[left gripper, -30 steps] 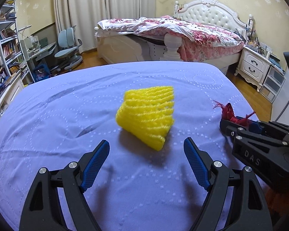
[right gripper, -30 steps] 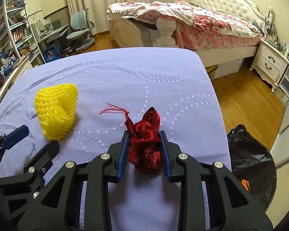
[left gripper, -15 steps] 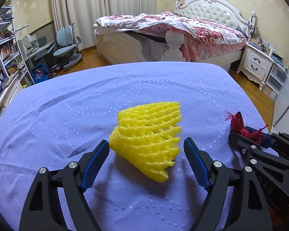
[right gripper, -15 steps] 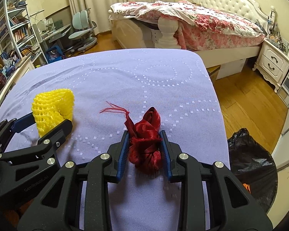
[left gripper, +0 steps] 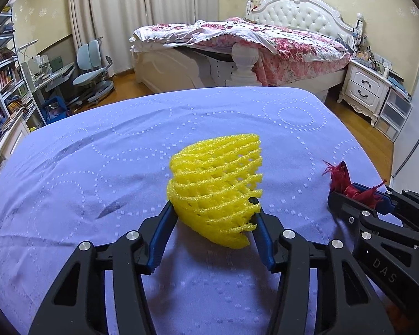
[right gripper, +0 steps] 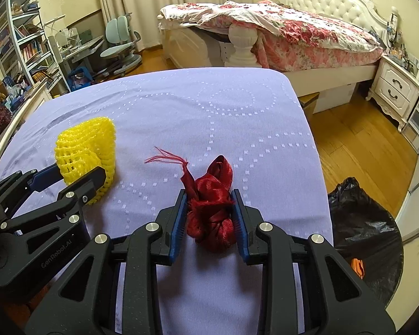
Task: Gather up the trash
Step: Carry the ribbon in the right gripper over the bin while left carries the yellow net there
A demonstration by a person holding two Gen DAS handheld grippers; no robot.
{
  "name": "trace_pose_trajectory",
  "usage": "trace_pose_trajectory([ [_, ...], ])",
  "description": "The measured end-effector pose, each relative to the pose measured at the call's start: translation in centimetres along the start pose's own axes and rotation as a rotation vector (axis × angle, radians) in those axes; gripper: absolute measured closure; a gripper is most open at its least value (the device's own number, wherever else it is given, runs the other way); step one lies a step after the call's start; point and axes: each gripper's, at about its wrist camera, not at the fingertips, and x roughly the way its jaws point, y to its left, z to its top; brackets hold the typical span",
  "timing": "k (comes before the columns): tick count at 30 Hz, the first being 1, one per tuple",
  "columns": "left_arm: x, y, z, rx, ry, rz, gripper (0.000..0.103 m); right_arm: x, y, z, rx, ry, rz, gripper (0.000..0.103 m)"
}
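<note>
Yellow foam net (left gripper: 218, 187) between closing left tongs (left gripper: 212, 217); red mesh (right gripper: 212, 209) in right tongs (right gripper: 209, 212)

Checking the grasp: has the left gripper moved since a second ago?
Yes. The left gripper advanced across the purple cloth to the yellow foam net, its jaws closing around it.

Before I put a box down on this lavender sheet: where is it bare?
Bare: the sheet's far half toward the floral bed, and the left side beyond the yellow foam net. Crowded: the near edge, with both grippers, that net and the red mesh bag.
</note>
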Motion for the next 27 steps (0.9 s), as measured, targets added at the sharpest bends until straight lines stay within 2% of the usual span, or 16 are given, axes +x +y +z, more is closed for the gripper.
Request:
trace_pose_trajectory([
  [8, -2.0, -0.6, -1.3, -0.002, -0.015, -0.013, 0.052, -1.2, 0.0, -1.6, 0.009, -0.01, 0.004, 0.073],
  [27, -6.9, -3.2, -3.4, 0.005, -0.084, -0.065, 0.052, -9.0, -1.5, -7.0, 0.036, -0.103, -0.016, 0.073],
])
